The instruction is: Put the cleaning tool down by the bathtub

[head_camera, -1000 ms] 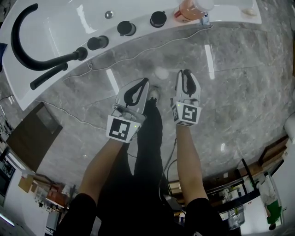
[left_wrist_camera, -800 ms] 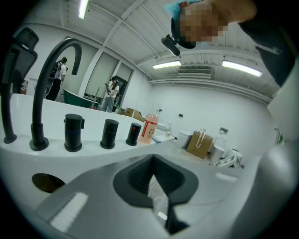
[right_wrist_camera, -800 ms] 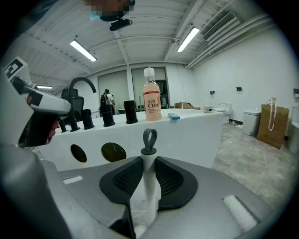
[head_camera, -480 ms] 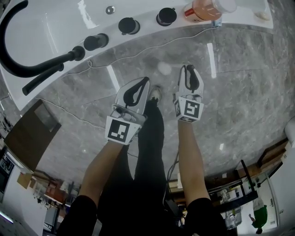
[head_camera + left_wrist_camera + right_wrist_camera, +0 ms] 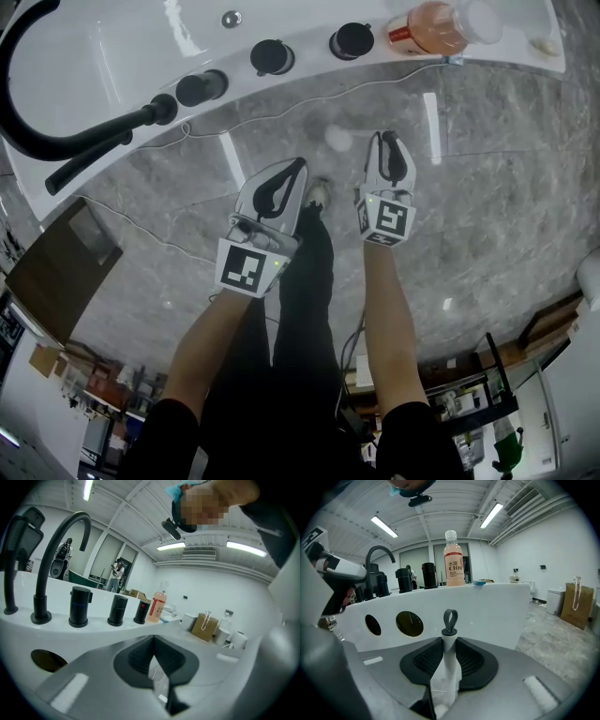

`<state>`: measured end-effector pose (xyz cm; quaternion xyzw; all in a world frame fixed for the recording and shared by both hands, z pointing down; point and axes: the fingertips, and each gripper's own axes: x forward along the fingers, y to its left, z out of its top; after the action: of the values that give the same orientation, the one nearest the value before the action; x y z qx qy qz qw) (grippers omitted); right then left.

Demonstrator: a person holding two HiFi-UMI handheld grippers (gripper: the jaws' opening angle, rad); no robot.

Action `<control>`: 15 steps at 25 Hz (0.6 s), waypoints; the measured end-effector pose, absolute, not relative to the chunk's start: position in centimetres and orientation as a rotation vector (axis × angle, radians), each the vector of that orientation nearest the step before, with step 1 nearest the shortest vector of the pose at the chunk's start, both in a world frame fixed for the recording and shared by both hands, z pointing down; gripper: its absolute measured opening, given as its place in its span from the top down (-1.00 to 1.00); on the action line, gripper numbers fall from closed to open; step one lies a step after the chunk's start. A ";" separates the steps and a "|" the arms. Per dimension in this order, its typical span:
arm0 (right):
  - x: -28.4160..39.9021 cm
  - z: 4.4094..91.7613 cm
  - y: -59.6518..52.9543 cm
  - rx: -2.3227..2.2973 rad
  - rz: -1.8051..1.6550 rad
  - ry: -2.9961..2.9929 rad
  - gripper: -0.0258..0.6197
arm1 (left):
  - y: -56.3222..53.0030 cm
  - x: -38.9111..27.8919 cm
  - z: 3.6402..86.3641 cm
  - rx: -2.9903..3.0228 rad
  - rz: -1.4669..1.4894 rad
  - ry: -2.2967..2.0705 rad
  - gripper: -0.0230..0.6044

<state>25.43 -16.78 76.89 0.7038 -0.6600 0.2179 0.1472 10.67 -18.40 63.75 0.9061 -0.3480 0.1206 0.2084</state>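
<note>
Bathtub [image 5: 112, 47] rim along top, black faucet [image 5: 23, 103] at left end. Left gripper [image 5: 298, 165] clenched, nothing between pads, above marble floor [image 5: 487, 187]. Right gripper [image 5: 382, 139] just beside it, grasping white handle of cleaning tool [image 5: 450, 651]; grey loop end faces tub wall. Pink bottle [image 5: 436, 23] on rim, right.

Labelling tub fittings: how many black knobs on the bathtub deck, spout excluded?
3, in a row on the bathtub deck: first knob beside the spout base, middle knob, last knob nearest the pink bottle. None seems hidden.
</note>
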 end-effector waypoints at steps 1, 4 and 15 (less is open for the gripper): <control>25.4 77.0 -16.8 2.020 0.624 -1.901 0.64 | -18.4 10.6 63.8 2.522 0.334 -0.972 0.90; 25.4 77.4 -17.1 2.009 0.607 -1.911 0.64 | -18.4 10.5 64.2 2.522 0.332 -0.983 0.90; 25.7 79.8 -17.4 1.987 0.595 -1.915 0.64 | -18.4 11.3 64.8 2.517 0.279 -1.017 0.90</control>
<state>25.70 -17.39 79.79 0.6949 -0.6697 0.2082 0.1588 11.31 -18.45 64.76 0.9028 -0.3646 0.1002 0.2050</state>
